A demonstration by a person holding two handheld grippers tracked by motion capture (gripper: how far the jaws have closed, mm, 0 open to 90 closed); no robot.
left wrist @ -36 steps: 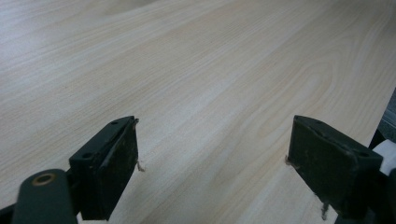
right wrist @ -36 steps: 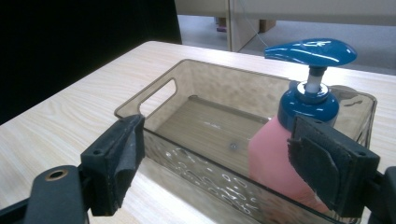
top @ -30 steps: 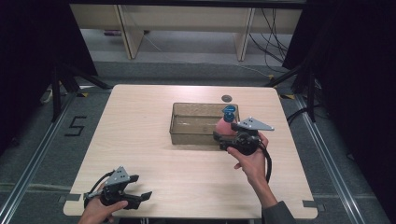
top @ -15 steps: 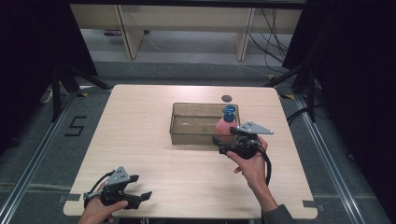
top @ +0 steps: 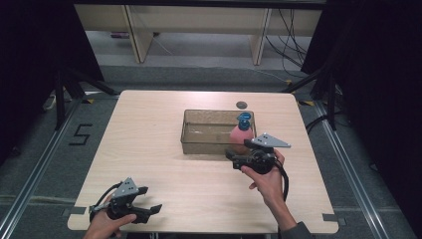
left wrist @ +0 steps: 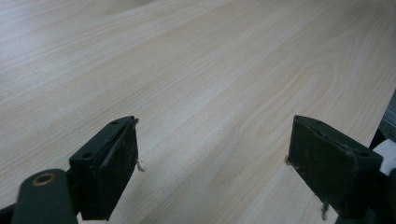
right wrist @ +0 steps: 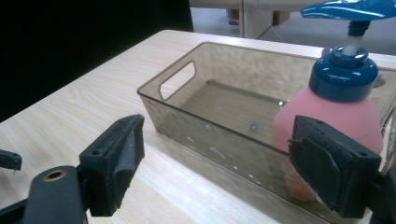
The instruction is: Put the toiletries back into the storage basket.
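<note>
Just in front of the clear plastic bin [top: 217, 132], on its near side, the right gripper [right wrist: 215, 158] stands with jaws spread wide and nothing between them. A pink pump bottle [right wrist: 334, 112] with a blue cap stands upright inside the bin, against its right end; one jaw pad sits in front of the bottle, but the bin's near wall lies between them. Well away from the bin, at the table's [top: 164, 164] near-left corner, the left gripper [left wrist: 212, 154] rests low over bare wood, its jaws likewise wide apart and empty. A small dark disc [top: 242, 104] lies on the table just beyond the bin. The risk, judged from this: a careless sideways sweep of the right gripper could catch the bin's rim and drag or tilt the light container, and the tall, top-heavy bottle would likely topple, its long pump spout snagging on the wall.
</note>
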